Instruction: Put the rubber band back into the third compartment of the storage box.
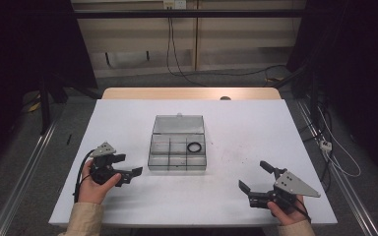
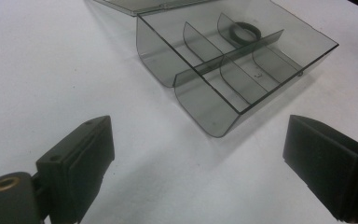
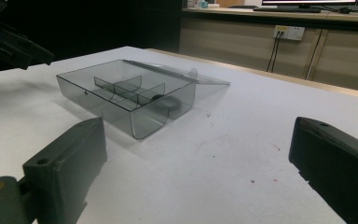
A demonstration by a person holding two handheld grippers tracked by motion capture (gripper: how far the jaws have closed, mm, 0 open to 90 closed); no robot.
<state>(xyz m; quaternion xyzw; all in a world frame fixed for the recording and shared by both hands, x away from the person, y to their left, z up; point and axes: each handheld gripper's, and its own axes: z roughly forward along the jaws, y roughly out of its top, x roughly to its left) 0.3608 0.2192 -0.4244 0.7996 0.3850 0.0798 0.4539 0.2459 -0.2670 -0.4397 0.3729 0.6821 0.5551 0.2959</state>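
Smoked clear compartment box (image 1: 177, 150) sits mid-table on the white table (image 1: 128, 196), lid (image 1: 179, 124) swung fully back and lying flat on the far side of the box. A black ring (image 1: 194, 147) lies in the far right compartment of the box, flat on the floor of the cell; the other cells look bare.

Left gripper (image 1: 130, 166) is held just left of the box's near left corner, jaws spread wide, nothing between them. The left gripper view looks straight at that corner, ring (image 2: 244, 32) visible beyond the dividers. Right gripper (image 1: 256, 176) is well right of and nearer than the box, jaws likewise spread and empty; in its view the box (image 3: 130, 100) lies ahead to the left.

Judgement: approach stage, no contact with box or ring yet. Two readings are possible, lifting the ring out or closing the lid. Either way the next move probably calls for one gripper to steady the box wall while the other reaches over the dividers; the ring lies flat, so a pinch across its rim from above would be needed.
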